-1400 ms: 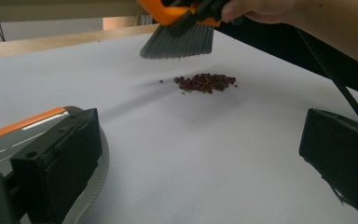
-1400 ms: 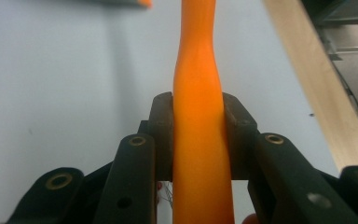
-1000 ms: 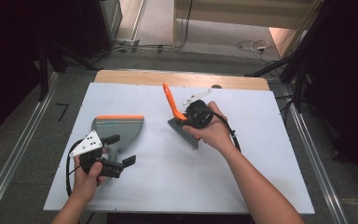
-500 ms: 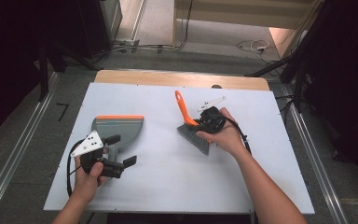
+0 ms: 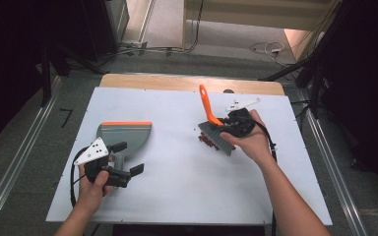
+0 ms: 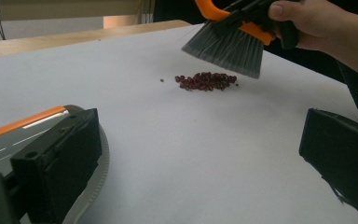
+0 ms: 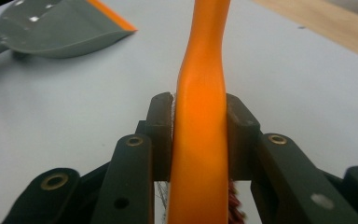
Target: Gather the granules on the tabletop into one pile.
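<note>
**Brush clamped over the beans, dustpan waiting at left**

White desk (image 5: 187, 196), wide and flat, with a bare wooden strip along the far edge. On its left half, a grey dustpan (image 5: 125, 135) with an orange lip, lying flat, lip toward the far side, handle toward the near edge; seen also in the right gripper view at top left (image 7: 60, 30) and at the lower left of the left gripper view (image 6: 9, 140).

On the right half, a hand brush (image 5: 215, 132): orange handle rising up and away, grey bristles (image 6: 226, 46) slanting down toward the desk, tips just above and beside the spill rather than pressed into it. Held by the right claw (image 5: 234, 129), wrapped in the person's right hand (image 5: 253, 142); in the right gripper view both black jaws tight against the sides of the orange handle (image 7: 200, 140), clamped on it with no gap showing.

Near the front left, the left claw (image 5: 128, 160) in the person's left hand (image 5: 93, 189), jaws spread wide apart with nothing between them, one jaw just over the dustpan's handle end, the other out over bare desk. Whether that jaw touches the dustpan: cannot tell.

Smallest, a little heap of dark red beans (image 6: 207, 80) on the desk, just beneath the bristle tips, with a stray one or two slightly to the side; in the high view a dark patch (image 5: 205, 141) at the brush's left edge, well apart from the dustpan.
</note>
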A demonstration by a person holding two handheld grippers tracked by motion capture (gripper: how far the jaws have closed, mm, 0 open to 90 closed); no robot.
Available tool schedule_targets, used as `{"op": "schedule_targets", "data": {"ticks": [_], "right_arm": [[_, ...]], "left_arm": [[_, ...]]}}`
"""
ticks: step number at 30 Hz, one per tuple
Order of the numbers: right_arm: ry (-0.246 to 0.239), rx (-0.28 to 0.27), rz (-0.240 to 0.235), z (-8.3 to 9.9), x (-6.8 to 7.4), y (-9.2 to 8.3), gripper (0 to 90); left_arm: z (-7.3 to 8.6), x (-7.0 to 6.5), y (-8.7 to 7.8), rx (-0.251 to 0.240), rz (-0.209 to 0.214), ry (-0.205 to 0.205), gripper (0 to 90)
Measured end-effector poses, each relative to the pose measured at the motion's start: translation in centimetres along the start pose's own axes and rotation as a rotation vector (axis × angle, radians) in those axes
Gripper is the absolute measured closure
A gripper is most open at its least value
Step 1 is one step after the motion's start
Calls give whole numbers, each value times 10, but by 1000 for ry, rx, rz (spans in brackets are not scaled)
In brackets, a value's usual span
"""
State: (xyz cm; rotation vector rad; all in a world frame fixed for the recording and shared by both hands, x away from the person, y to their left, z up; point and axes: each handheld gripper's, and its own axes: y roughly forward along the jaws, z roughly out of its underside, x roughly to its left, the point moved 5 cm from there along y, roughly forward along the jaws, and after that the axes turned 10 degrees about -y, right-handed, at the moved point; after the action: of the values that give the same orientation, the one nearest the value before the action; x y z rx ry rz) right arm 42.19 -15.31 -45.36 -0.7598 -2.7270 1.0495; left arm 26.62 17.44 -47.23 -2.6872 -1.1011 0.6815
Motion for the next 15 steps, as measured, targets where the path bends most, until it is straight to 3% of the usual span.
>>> {"op": "schedule_targets", "data": {"ticks": [3,5,9,13,15], "right_arm": [[61,1,99,12,-11,-15,661],[98,23,179,23,-19,-23,655],[177,79,293,47,-34,-30,653],[235,134,359,61,-42,-25,653],[263,141,366,63,-43,-21,653]], "left_arm": [[0,0,1,2,1,3,0],[0,0,1,3,2,3,0],[0,-1,2,5,-1,3,0],[0,-1,3,3,3,5,0],[0,-2,3,6,1,4,0]]}}
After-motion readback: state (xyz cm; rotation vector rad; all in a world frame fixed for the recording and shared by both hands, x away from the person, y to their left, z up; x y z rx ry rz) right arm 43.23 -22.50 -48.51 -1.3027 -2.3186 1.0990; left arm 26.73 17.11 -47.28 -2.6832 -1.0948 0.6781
